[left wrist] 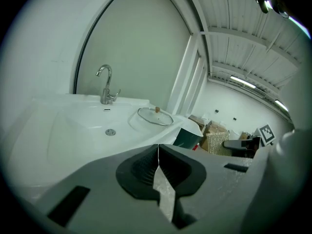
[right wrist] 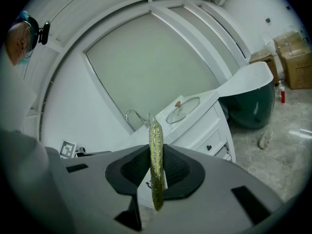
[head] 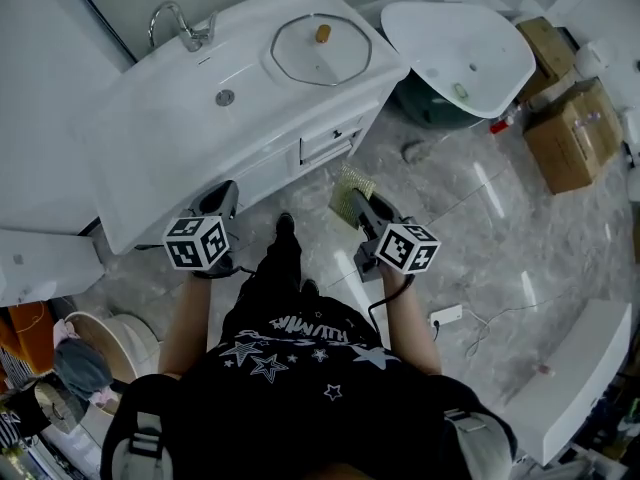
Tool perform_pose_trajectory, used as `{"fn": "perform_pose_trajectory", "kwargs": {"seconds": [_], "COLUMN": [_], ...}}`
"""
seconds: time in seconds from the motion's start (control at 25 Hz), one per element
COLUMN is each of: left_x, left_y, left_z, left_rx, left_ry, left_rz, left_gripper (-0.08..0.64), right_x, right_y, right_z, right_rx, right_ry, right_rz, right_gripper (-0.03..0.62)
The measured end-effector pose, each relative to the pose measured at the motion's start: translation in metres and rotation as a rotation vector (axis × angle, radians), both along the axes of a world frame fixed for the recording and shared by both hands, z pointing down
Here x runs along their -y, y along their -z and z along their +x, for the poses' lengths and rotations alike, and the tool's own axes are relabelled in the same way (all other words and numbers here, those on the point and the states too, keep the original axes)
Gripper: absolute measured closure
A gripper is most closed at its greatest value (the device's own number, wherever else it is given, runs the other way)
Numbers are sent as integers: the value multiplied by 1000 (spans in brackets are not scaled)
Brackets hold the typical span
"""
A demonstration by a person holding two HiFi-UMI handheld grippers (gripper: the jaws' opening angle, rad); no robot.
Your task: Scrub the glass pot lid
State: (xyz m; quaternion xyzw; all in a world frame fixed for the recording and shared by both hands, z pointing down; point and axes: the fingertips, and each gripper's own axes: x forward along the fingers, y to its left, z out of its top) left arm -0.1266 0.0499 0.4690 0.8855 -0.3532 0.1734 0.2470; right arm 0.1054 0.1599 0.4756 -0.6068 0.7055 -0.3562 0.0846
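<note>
The glass pot lid (head: 321, 50) with a cork-coloured knob lies flat on the white counter to the right of the basin; it also shows as the lid (left wrist: 154, 116) and the lid (right wrist: 183, 109). My right gripper (head: 358, 200) is shut on a thin green-gold scouring pad (right wrist: 155, 165), held edge-on between the pads; the pad (head: 351, 195) hangs in front of the vanity, well short of the lid. My left gripper (head: 222, 200) is shut with nothing in it, near the cabinet front below the basin.
A chrome tap (head: 180, 24) stands at the back of the basin, whose drain (head: 225, 97) lies in the middle. The white vanity drawer (head: 325, 146) faces me. A white-rimmed tub (head: 462, 43) stands to the right, with cardboard boxes (head: 572, 133) beyond. A power strip (head: 445, 316) lies on the marble floor.
</note>
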Motion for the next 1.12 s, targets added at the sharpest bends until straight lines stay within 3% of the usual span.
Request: {"fn": "perform_pose_trajectory", "kwargs": {"seconds": [0.24,0.64,1.12], "left_x": [84,208,262], "left_y": [-5,-7,-22], "left_z": [33,87,116], "left_rx": [-69,-87,-106], "left_ry": [-29,-136,-147], "left_rz": [-25,-48,-86], "left_gripper": [549,549,549], "right_x": [68,189,249], "right_y": [7,28,26], "right_z": [36,71,108], "right_rx": [-55,-103,-127], "right_ry": [-35,-99,-131], "right_rz": [-19,-20,-37], "right_gripper": [523,523,522]}}
